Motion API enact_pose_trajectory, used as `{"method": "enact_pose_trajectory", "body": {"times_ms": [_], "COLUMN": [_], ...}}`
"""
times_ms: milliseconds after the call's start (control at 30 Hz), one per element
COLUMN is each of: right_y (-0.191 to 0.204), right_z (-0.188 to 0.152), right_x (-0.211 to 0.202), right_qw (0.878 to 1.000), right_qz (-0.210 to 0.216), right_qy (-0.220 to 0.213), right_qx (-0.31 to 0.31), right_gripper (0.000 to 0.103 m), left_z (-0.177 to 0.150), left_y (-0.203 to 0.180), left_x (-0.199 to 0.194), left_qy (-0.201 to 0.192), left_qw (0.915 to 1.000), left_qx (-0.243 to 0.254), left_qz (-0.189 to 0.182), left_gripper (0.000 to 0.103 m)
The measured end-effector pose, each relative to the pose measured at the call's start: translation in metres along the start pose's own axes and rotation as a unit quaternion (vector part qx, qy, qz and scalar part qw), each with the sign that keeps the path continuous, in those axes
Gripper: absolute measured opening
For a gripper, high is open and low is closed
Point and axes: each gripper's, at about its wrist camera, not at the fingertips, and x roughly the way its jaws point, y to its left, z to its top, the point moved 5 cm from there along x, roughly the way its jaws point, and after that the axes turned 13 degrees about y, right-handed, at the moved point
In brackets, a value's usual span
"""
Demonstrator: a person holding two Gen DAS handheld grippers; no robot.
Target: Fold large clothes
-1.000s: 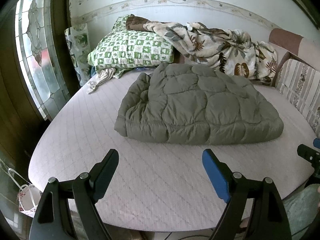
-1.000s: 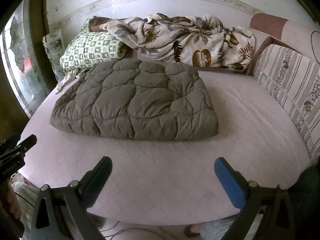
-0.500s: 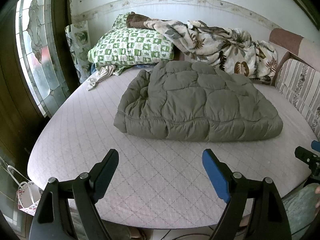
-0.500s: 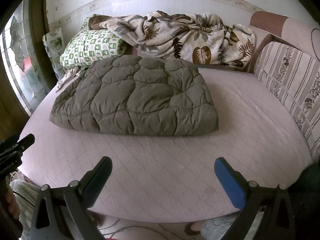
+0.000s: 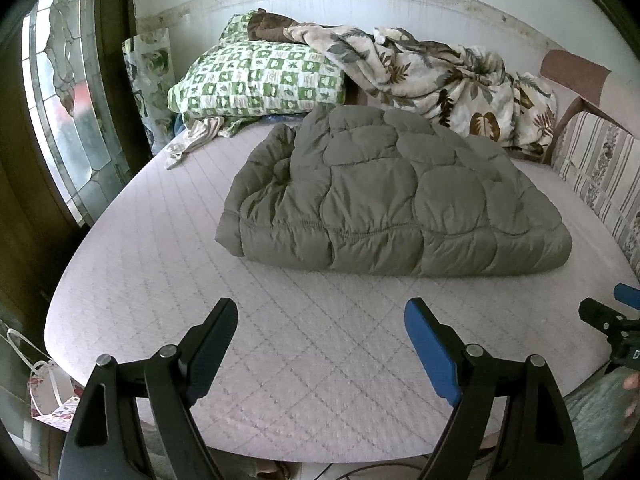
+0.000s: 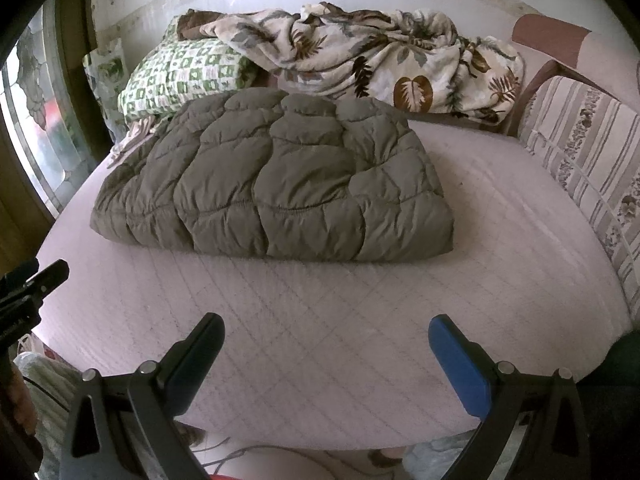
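An olive-green quilted puffer garment (image 5: 392, 196) lies folded into a thick rectangle on the pale pink quilted mattress (image 5: 168, 264); it also shows in the right wrist view (image 6: 276, 184). My left gripper (image 5: 320, 312) is open and empty, above the mattress's near edge, well short of the garment. My right gripper (image 6: 326, 328) is open and empty too, near the front edge. Each gripper shows at the edge of the other's view: the right one (image 5: 608, 316) and the left one (image 6: 36, 284).
A green checked pillow (image 5: 256, 76) and a crumpled leaf-print blanket (image 5: 432, 76) lie behind the garment by the wall. A striped cushion (image 6: 588, 148) lines the right side. A stained-glass window (image 5: 60, 112) is at left. A bag (image 5: 48, 396) sits on the floor.
Both grippers have tilted and drawn slightly nearer, so the bed and garment sit a little lower in view. The garment has not moved. Both stay open.
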Motion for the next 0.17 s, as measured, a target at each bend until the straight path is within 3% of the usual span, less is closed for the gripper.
{"method": "enact_pose_trajectory", "body": {"times_ms": [167], "right_y": [0.0012], "right_z": [0.0035], "right_x": [0.0101], "right_qw": [1.000], "right_qz": [0.003], "right_qy": [0.007], "right_qx": [-0.003], "right_gripper": [0.103], "left_z": [0.0047], "left_y": [0.0025], "left_x": [0.0046], "left_qy": [0.001], "left_qw": [1.0000], "left_qx": [-0.005], "left_qz": [0.002], "left_gripper": [0.086]}}
